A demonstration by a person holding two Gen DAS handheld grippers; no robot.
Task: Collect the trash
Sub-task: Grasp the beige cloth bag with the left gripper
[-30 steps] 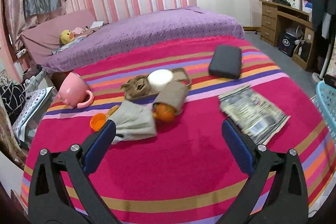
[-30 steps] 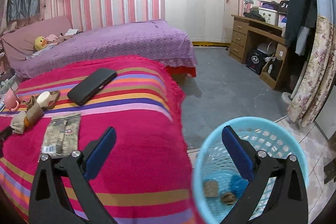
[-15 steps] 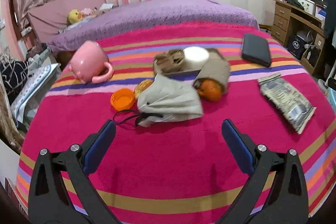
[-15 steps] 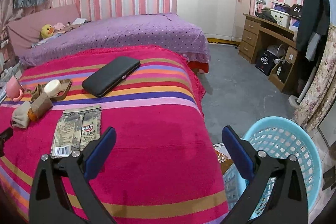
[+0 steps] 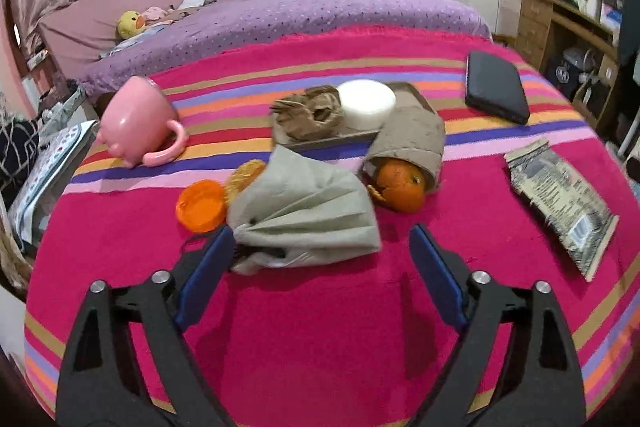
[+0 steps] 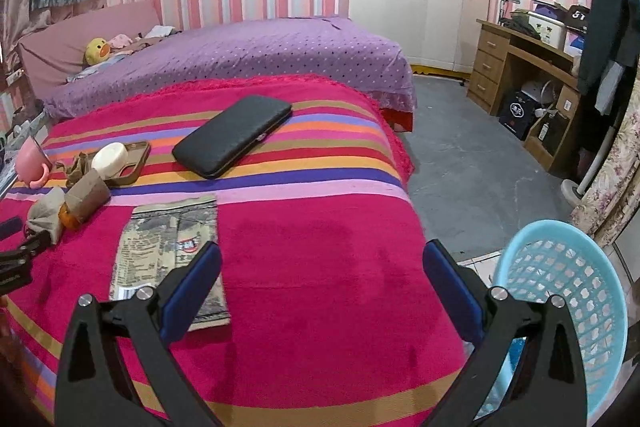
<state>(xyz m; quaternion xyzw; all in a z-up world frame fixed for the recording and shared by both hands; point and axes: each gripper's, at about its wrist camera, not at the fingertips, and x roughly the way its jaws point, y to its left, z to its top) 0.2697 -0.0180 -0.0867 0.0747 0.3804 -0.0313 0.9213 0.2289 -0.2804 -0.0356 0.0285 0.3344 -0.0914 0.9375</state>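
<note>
**Left tool narrows toward the grey napkin**

While the striped magenta bed cover (image 5: 320, 327) carries a loose cluster of litter, the left tool (image 5: 320, 259) hangs low over its near edge, jaws closing but with nothing pinched yet. Its left blue pad sits right at the bunched end of a crumpled grey paper napkin (image 5: 304, 215), while the other pad stands clear of the napkin's far corner, so the napkin lies roughly between them; that looks like the piece being lined up for pickup.

Around the napkin lie an orange plastic lid (image 5: 200, 205), an orange fruit (image 5: 400, 187) tucked under a brown cardboard sleeve (image 5: 412, 135), and a brown tray (image 5: 320, 139) holding crumpled brown paper and a white round puck. A pink ceramic mug (image 5: 138, 123) lies tipped on its side to the left, and a black flat case (image 5: 496, 87) rests further back; neither reads as trash.

Spread wide and empty, the right tool (image 6: 320, 283) hovers above a flattened printed snack wrapper (image 6: 168, 251), probably its own target. Beside the bed stands a light-blue plastic basket (image 6: 560, 267), kept within reach for dropping collected pieces.
</note>
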